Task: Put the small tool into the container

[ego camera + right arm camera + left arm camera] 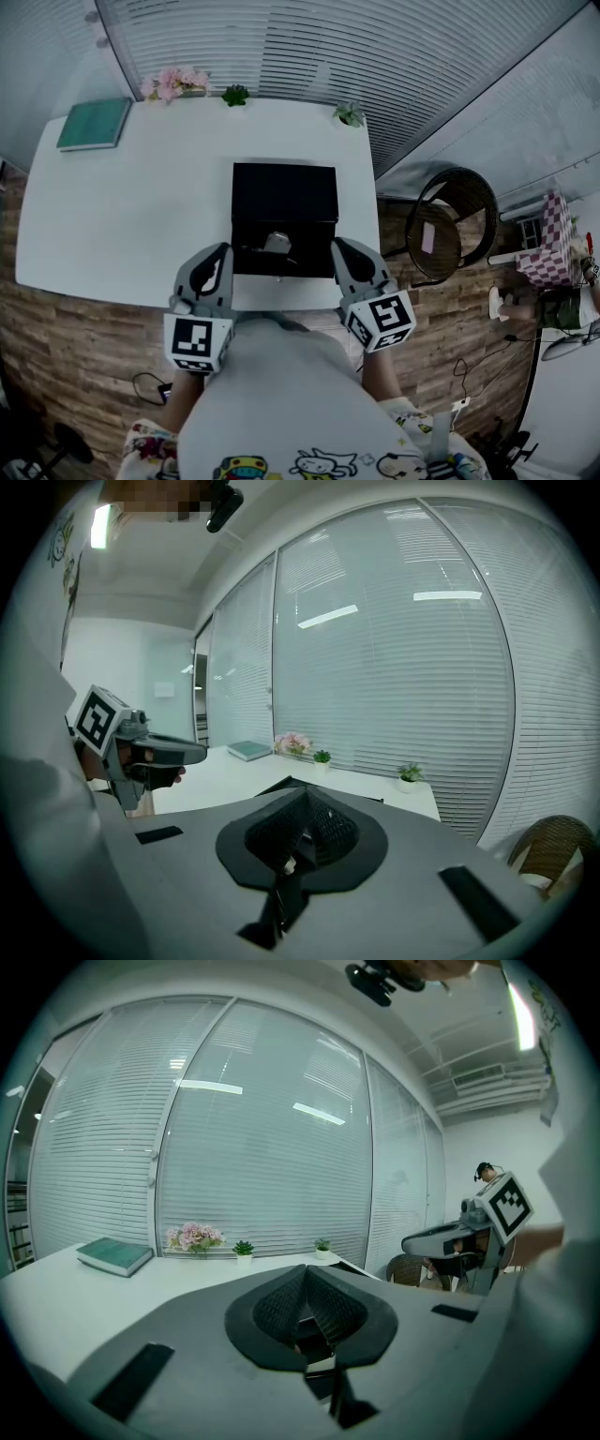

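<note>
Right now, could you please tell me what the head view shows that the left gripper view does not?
Only the head view shows the small tool at the black container's near edge, and the wooden floor. Only the left gripper view shows the left claw's jaws shut together, and the ceiling light. Both show the white table, green book, pink flowers and right claw.

We are wearing a plain white top (281, 394), with colourful cartoon figures (319, 463) running along its hem. Our left tongs (217, 255) and right tongs (345, 248) are showing smooth grey shells. Each is bearing a white cube (198, 341) printed with black square markers. Black ribbed pads (281, 1312) are lining the jaws inside a rounded black collar (239, 860), and dark rectangular slots (475, 890) are marking the grey housing.
</note>
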### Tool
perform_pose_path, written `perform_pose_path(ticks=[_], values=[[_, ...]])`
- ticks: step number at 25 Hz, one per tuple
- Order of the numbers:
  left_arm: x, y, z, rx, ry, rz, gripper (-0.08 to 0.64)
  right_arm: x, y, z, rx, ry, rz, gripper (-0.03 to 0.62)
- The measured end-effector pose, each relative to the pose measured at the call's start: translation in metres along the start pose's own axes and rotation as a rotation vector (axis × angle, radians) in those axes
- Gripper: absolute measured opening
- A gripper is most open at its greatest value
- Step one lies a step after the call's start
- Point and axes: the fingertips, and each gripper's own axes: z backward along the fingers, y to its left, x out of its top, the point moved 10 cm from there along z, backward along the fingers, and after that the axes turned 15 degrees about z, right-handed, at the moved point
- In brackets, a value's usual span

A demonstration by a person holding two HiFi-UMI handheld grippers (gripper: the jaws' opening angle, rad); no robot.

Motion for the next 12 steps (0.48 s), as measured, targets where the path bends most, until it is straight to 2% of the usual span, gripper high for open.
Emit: perform_pose_path(ticks=[12], values=[[-0.0002,0.0045,-0.0007,0.004,-0.004,-0.002,0.006,0.0018,0.0003,-0.0038,0.008,0.009,0.017,0.0]])
